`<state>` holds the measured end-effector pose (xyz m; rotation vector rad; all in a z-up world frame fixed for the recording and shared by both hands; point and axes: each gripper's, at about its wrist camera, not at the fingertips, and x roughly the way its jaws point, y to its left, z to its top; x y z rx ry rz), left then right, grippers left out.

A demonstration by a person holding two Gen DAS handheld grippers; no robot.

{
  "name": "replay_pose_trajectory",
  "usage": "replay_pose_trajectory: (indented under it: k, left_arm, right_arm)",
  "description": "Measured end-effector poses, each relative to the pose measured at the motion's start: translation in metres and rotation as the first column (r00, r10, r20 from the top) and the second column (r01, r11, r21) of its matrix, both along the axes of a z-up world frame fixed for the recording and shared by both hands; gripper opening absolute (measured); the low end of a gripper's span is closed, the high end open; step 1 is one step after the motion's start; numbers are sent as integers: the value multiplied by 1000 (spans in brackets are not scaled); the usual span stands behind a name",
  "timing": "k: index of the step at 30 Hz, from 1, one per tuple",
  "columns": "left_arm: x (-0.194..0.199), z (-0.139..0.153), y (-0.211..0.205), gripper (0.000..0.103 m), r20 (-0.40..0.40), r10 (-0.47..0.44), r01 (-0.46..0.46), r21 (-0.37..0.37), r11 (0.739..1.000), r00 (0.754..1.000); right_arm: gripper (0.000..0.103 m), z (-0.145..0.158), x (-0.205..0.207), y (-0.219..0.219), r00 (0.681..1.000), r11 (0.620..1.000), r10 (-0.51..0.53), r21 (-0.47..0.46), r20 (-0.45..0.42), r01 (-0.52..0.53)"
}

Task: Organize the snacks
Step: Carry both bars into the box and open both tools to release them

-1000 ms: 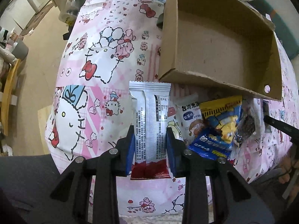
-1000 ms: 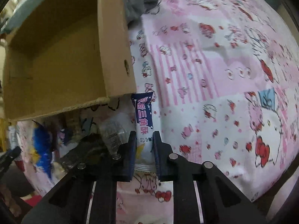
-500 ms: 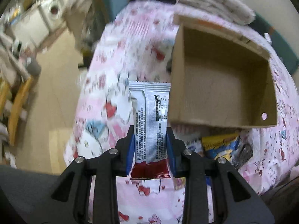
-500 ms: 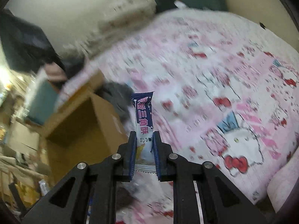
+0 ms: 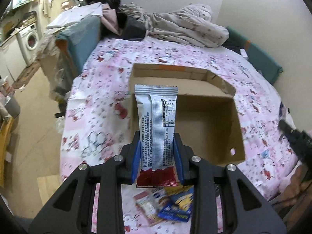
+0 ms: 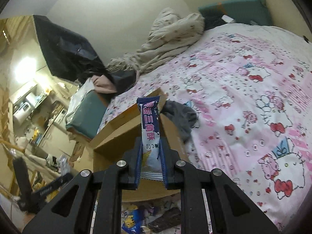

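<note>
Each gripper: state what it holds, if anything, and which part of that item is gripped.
Left gripper clamps the silver snack packet near its red bottom end. Right gripper clamps the blue-and-white snack packet by its lower end.

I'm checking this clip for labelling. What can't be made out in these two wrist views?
- Left wrist view: the snack pile is blurred and partly behind the left gripper; the packets cannot be counted.
- Left wrist view: part of the cardboard box floor is hidden by the silver packet.
- Right wrist view: the blue packet held in the right gripper blocks the box interior.
</note>
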<state>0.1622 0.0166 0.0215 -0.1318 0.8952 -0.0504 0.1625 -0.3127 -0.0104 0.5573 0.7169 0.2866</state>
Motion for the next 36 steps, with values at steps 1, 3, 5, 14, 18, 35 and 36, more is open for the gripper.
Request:
replay_pose_trajectory:
  k: [1,3,5,14,18,35,36]
  left_arm:
    - [9,1,-4,27,5,-11,11,2,1000,1000]
    - [20,-1,-13,27,21,-29,29,31,999,999]
    - [29,-3,-19,27,25,-38,38,35,999,999]
    - [49,-48,-30,27,-58,-55,56,9,998,997]
    - [52,-60,-30,27,-93,-40,41,5,999,995]
    - [51,-73,-45,27,-132,-68,74,45,996,989]
    - [50,-72,-47,27,-129,-75,82,50,995,989]
  right_arm:
    - [18,-2,2,2,1000,1000,4,-1,-7,-4]
    - [18,-7,8,5,1000,1000,11,-11,-22,-11]
    - [18,-10,14,8,999,1000,18,-17,-31,-18]
    - [18,-33,35,36,989,990,97,-95,-110,-108]
    - [18,-43,40,52,978,981,146,-107,-148,-162]
    - [20,-58,49,71,954,971,215,-63,-208,-233]
    - [22,-58,49,71,951,969,226,-52,-212,-242]
